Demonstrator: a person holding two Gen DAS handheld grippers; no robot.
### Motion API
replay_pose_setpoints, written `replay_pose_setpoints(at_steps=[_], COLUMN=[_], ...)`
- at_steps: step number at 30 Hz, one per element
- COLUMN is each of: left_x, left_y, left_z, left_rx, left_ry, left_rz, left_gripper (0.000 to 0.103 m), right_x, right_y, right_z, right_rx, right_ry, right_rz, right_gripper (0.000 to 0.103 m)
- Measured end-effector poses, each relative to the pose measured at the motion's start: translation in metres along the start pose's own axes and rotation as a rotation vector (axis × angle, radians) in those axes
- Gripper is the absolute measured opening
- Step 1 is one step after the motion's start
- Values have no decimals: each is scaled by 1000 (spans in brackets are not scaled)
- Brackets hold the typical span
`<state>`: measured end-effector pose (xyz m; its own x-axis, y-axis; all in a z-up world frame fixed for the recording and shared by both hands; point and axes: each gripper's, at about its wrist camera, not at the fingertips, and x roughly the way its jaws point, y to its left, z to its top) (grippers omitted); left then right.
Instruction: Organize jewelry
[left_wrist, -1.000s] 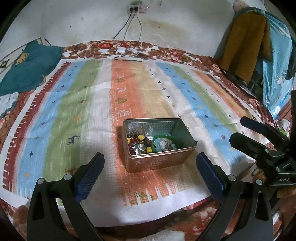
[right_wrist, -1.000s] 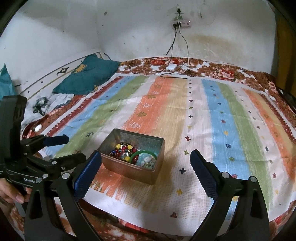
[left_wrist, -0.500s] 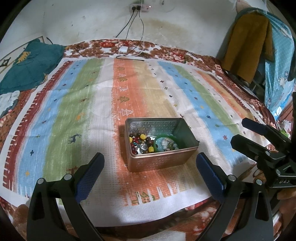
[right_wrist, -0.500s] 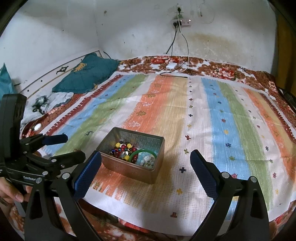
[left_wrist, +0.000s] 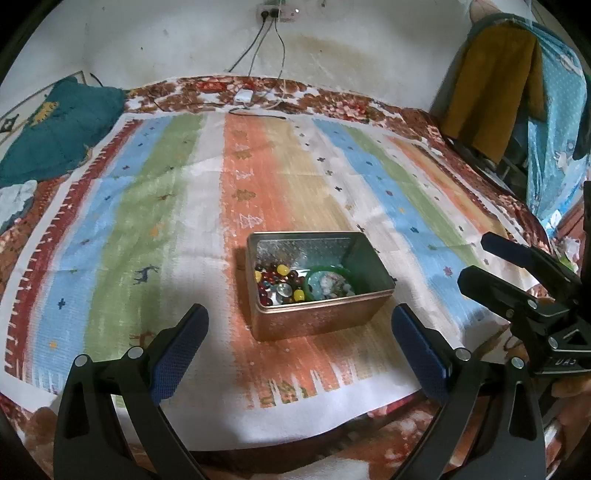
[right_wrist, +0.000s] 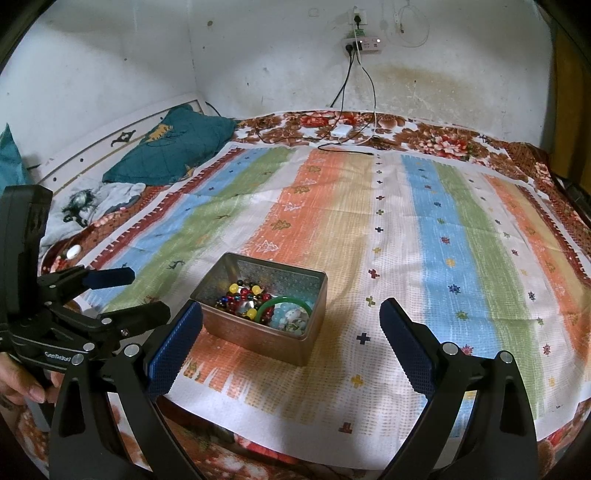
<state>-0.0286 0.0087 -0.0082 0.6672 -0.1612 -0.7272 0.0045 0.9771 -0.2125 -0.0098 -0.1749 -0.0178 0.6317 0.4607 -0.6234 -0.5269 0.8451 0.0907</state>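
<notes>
A metal tin (left_wrist: 317, 284) with no lid stands on the striped cloth (left_wrist: 147, 206) spread over the bed, on the orange stripe toward the bed's near edge and roughly midway between its left and right sides. Inside the tin, a heap of red, dark and yellow beads (left_wrist: 275, 282) fills the left part, and a green bangle (left_wrist: 327, 273) lies in the right part with pale blue and white beads inside its ring. The left tongs (left_wrist: 299, 343) hover just short of the tin's near wall, spread wide and holding nothing, the two blue pads standing to either side of the tin without touching it. The right tongs (right_wrist: 291, 339) are likewise released and empty, poised off the tin's near right corner; in the right wrist view the left pad overlaps the tin's corner, though contact cannot be judged. A teal pillow (right_wrist: 173, 147) lies at the bed's far left corner, and cables run from a wall socket (right_wrist: 362, 40) down to a white charger (right_wrist: 341, 131) at the far edge.
</notes>
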Motion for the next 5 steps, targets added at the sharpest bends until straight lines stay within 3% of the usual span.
replay_pose_setpoints(at_steps=[5], left_x=[1], left_y=[1], left_z=[1], left_rx=[-9], left_ry=[-3], left_rz=[6], left_gripper=[97], right_x=[0], right_y=[0], right_z=[0], right_rx=[1], right_ry=[0], right_rz=[0], right_gripper=[97])
